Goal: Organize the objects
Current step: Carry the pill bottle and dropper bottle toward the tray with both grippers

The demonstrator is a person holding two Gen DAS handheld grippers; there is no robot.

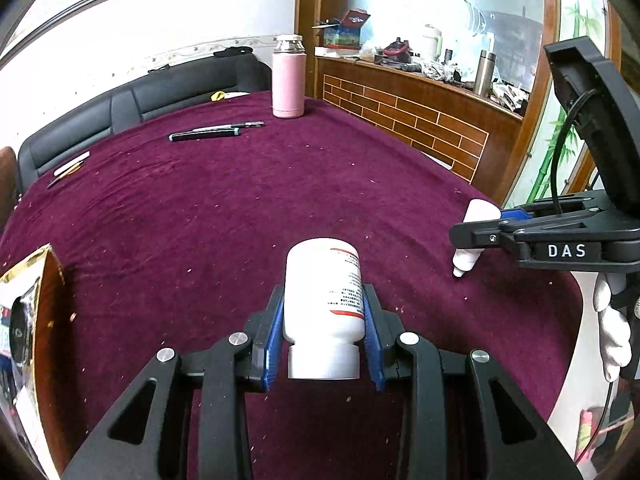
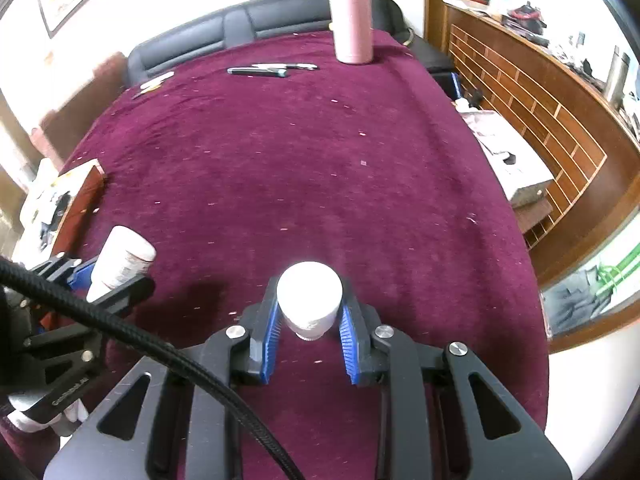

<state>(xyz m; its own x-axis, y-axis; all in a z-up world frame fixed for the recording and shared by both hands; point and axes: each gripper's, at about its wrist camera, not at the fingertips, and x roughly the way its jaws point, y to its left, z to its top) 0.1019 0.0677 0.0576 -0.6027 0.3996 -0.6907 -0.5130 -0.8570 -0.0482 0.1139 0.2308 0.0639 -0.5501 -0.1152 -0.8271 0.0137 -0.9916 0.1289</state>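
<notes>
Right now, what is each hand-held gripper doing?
Left hand-held gripper: closed on the white pill bottle.
Right hand-held gripper: closed on the small white dropper bottle.

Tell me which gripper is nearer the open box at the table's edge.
Left. The left gripper, shut on the pill bottle, hangs beside the box; the right gripper, gripping a small dropper bottle, is farther across.

Black two-finger grippers (image 1: 324, 336) (image 2: 308, 322), blue ribbed pads (image 1: 269, 344), silver pivot screws. "DAS" in white lettering. Braided black cable (image 2: 168, 356). White glove (image 1: 612, 332), probably knit.
</notes>
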